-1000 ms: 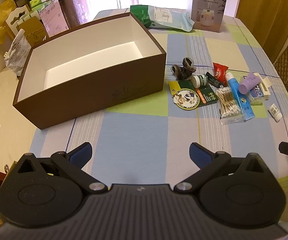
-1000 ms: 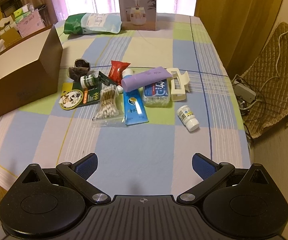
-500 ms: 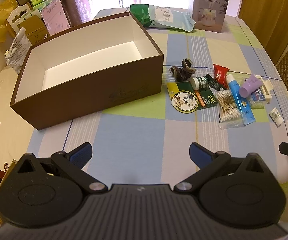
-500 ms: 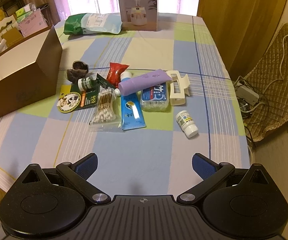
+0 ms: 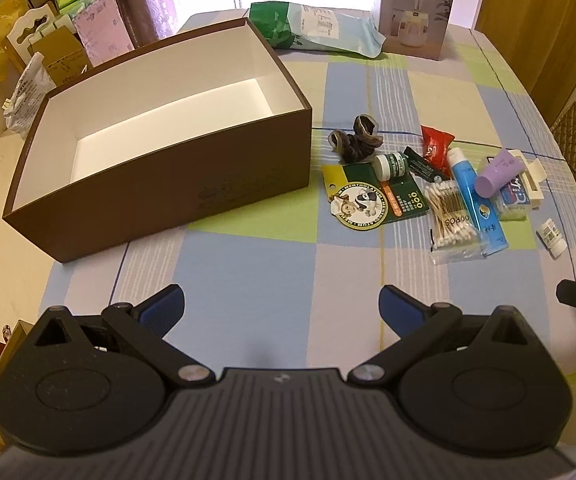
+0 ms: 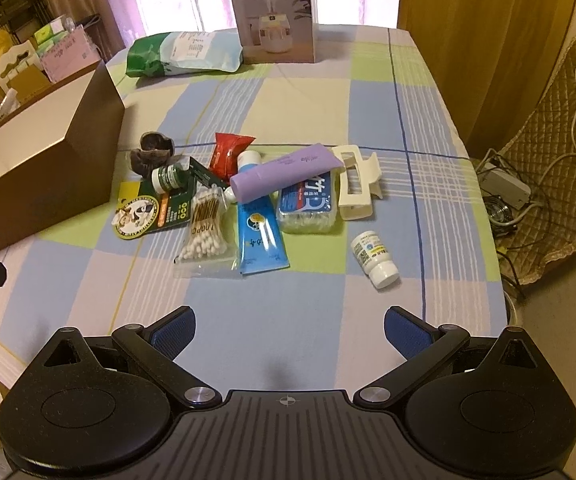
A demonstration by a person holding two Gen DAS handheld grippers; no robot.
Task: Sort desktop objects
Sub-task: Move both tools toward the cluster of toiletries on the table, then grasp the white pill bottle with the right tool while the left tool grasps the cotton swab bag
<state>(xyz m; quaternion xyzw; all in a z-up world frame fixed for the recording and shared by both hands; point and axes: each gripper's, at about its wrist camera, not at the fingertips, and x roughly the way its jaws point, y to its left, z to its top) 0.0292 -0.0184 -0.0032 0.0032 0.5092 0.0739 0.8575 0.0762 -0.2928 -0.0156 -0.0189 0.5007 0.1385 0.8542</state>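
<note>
An open brown box (image 5: 156, 184) with a white inside stands empty on the checked tablecloth; its side shows in the right wrist view (image 6: 44, 164). A heap of small items lies to its right: a purple tube (image 6: 284, 172), a blue tube (image 6: 258, 236), a bag of cotton swabs (image 6: 206, 232), a white hair claw (image 6: 357, 182), a white pill bottle (image 6: 375, 258), a green jar (image 6: 168, 176), a red packet (image 6: 228, 152) and a brown scrunchie (image 6: 150, 152). My left gripper (image 5: 282, 310) is open and empty near the table's front. My right gripper (image 6: 289, 330) is open and empty in front of the heap.
A humidifier carton (image 6: 274, 16) and a green-and-white pouch (image 6: 184, 54) lie at the far end of the table. A quilted chair (image 6: 547, 176) with cables stands to the right. Bags and boxes (image 5: 48, 44) crowd the left.
Both grippers have drawn slightly nearer to the table items. Nothing on the table has moved, and both grippers stay open.
</note>
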